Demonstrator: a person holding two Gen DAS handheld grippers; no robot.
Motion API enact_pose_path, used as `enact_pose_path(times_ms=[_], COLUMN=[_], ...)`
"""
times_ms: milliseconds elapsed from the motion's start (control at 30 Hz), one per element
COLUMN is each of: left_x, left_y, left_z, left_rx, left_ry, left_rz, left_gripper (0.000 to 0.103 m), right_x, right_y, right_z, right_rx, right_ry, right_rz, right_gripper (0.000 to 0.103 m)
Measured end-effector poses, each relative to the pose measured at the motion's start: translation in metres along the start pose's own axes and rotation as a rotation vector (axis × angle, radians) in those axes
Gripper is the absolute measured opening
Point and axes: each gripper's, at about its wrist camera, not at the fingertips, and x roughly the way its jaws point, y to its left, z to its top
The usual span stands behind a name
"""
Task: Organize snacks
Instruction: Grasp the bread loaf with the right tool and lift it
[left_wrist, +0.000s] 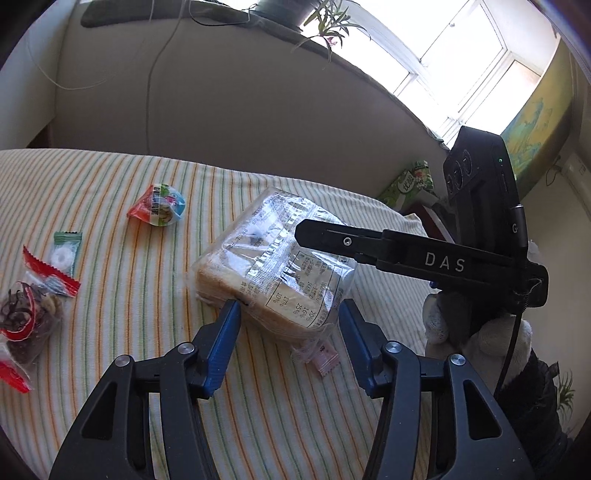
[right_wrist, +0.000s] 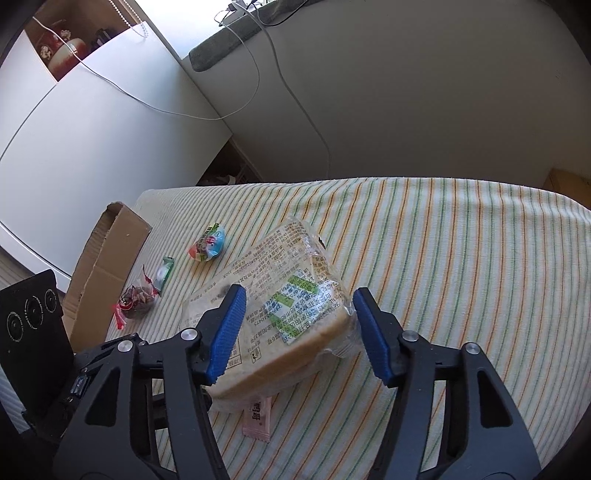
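Two pairs of tongs, left (left_wrist: 288, 314) and right (right_wrist: 299, 306), both spread apart astride bagged bread (left_wrist: 273, 266) lying on the striped surface (left_wrist: 110, 177): light, squashy, slippery film, best pinched gently across the sides.

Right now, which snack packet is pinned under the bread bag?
The pink sachet, half under the bread bag; the other small packets lie apart on the striped cloth.

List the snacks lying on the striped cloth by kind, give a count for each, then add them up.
Bagged sliced bread: 1
Pink sachet partly under the bread: 1
Green-wrapped ring candy: 1
Round red-and-blue cartoon packet: 1
Clear red-edged packet of dark snacks: 1
Total: 5
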Motion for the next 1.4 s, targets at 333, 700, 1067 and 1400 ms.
enact_pose_path(times_ms=[333,700,1067,1400], left_x=[-0.015,-0.006,-0.007,-0.074], left_y=[-0.016,0.017,0.015,0.012], left_z=[-0.006,-0.005,-0.004,-0.009], left_rx=[0.084,-0.004,-0.001,0.030], left_ry=[-0.023,0.019,-0.003,-0.090], left_rz=[0.020,0.078,0.057,0.080], left_gripper=[0.046,0.060,0.067,0.067], right_x=[-0.001,0.015,0.014,-0.017], right_y=[0.016,0.027,0.027,0.070], right_z=[-0.009,0.001,0.000,0.005], right_rx=[-0.036,-0.187,-0.106,-0.162], right_ry=[0.011,0.053,0.047,-0.016], right_rz=[-0.019,-0.067,0.048,0.049], right_gripper=[0.048,0.085,0.065,0.062])
